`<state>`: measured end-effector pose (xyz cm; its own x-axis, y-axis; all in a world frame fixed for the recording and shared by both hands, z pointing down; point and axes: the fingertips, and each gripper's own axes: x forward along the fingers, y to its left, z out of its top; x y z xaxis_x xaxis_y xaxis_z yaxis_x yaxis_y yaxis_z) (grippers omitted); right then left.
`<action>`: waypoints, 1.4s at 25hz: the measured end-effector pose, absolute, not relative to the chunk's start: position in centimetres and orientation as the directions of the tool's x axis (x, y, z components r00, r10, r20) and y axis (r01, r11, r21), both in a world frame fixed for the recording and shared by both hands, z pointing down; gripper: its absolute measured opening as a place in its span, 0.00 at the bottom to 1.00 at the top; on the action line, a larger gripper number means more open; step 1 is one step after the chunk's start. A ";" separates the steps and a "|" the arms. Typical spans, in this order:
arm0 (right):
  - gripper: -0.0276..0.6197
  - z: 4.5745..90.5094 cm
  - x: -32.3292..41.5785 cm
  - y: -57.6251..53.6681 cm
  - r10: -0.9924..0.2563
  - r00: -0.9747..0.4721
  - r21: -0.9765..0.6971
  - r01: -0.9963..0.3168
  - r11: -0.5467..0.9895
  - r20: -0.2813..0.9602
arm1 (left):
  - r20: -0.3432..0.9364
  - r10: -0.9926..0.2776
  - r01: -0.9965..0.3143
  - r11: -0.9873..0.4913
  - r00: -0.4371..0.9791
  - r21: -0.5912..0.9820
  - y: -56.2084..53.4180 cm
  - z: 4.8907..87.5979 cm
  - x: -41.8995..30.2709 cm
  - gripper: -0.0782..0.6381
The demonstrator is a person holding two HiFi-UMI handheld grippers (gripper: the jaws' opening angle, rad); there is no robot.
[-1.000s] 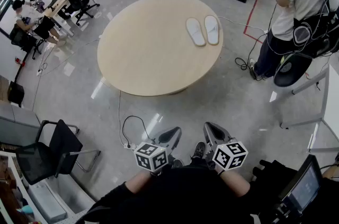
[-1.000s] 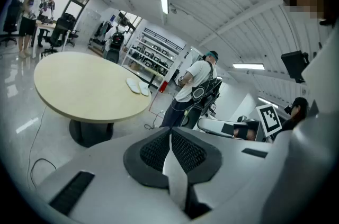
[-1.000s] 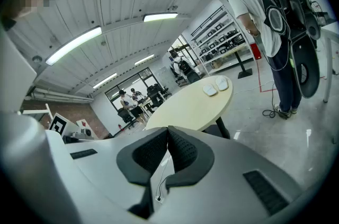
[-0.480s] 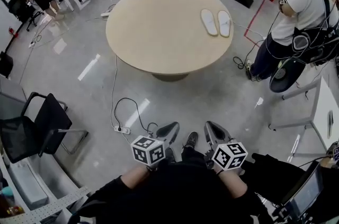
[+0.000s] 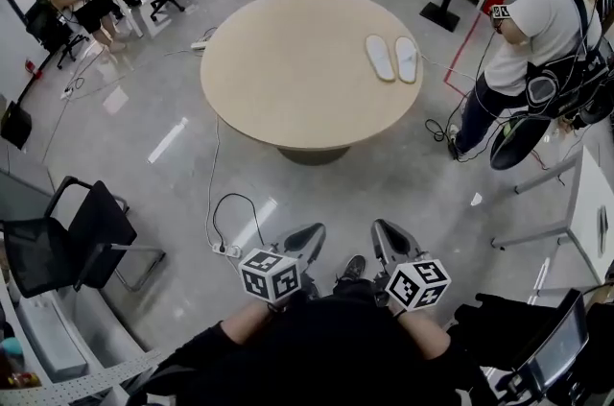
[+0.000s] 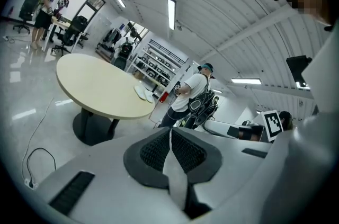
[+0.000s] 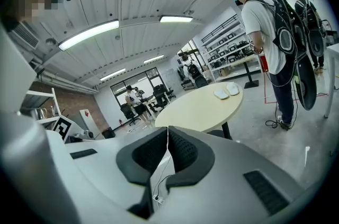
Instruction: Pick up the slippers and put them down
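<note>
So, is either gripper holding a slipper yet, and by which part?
Nothing is held. The left gripper and right gripper are shut and empty; the slippers lie on the table.

A round, light wooden table stands on the grey floor, and two white slippers lie side by side near its right edge.

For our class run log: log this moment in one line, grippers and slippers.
phase: pre-grasp | left gripper: shut, empty | right gripper: shut, empty | slippers: side by side on table
</note>
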<state>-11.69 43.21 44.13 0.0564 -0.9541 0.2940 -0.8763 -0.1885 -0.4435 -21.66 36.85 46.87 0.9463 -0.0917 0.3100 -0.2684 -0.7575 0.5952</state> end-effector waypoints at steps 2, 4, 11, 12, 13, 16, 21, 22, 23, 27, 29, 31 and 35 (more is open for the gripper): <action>0.07 44.1 -9.6 43.0 -0.957 0.053 -0.462 -0.867 -0.186 0.286 | 0.316 -0.097 -0.274 -0.765 0.944 0.583 36.7 46.6 -19.7 0.15; 0.07 43.9 -7.2 42.6 -0.960 0.050 -0.483 -0.856 -0.184 0.277 | 0.318 -0.110 -0.282 -0.776 0.942 0.564 36.3 46.1 -17.8 0.15; 0.07 43.8 -1.8 40.9 -0.967 0.007 -0.519 -0.843 -0.144 0.256 | 0.330 -0.167 -0.326 -0.791 0.929 0.518 34.9 45.4 -12.6 0.15; 0.07 43.8 -1.0 40.7 -0.968 0.002 -0.523 -0.841 -0.139 0.253 | 0.329 -0.173 -0.330 -0.792 0.928 0.514 34.6 45.2 -11.8 0.15; 0.07 43.8 -0.2 40.4 -0.968 -0.002 -0.526 -0.840 -0.134 0.250 | 0.329 -0.182 -0.337 -0.791 0.927 0.510 34.4 45.1 -11.1 0.15; 0.07 43.9 1.9 40.0 -0.969 -0.012 -0.536 -0.835 -0.125 0.245 | 0.332 -0.205 -0.359 -0.780 0.921 0.512 33.7 45.0 -9.4 0.15; 0.07 43.6 5.9 40.4 -0.971 0.022 -0.542 -0.827 -0.150 0.236 | 0.338 -0.198 -0.356 -0.783 0.920 0.511 34.3 44.9 -6.0 0.15; 0.07 43.6 6.6 40.6 -0.972 0.033 -0.542 -0.826 -0.158 0.232 | 0.337 -0.194 -0.352 -0.785 0.921 0.509 34.5 44.9 -5.4 0.15; 0.07 43.6 7.3 40.8 -0.972 0.043 -0.544 -0.823 -0.164 0.229 | 0.336 -0.191 -0.348 -0.787 0.922 0.509 34.6 44.9 -4.8 0.15; 0.07 44.2 9.0 41.2 -0.972 0.055 -0.563 -0.808 -0.177 0.227 | 0.333 -0.182 -0.341 -0.787 0.925 0.515 34.7 45.0 -3.3 0.15; 0.07 44.5 9.6 41.0 -0.972 0.055 -0.569 -0.802 -0.179 0.229 | 0.341 -0.172 -0.338 -0.785 0.924 0.519 34.6 45.3 -2.4 0.15; 0.07 44.8 10.3 40.5 -0.971 0.055 -0.574 -0.799 -0.182 0.232 | 0.351 -0.158 -0.333 -0.784 0.923 0.524 34.2 45.7 -1.5 0.15; 0.07 45.5 12.0 39.2 -0.967 0.068 -0.574 -0.794 -0.202 0.246 | 0.363 -0.131 -0.321 -0.782 0.923 0.535 32.6 46.6 0.5 0.15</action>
<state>12.04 39.18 45.51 0.0680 -0.9669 0.2460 -0.7936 -0.2018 -0.5740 0.53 32.60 46.60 0.9226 -0.1310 0.3629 -0.3213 -0.7816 0.5347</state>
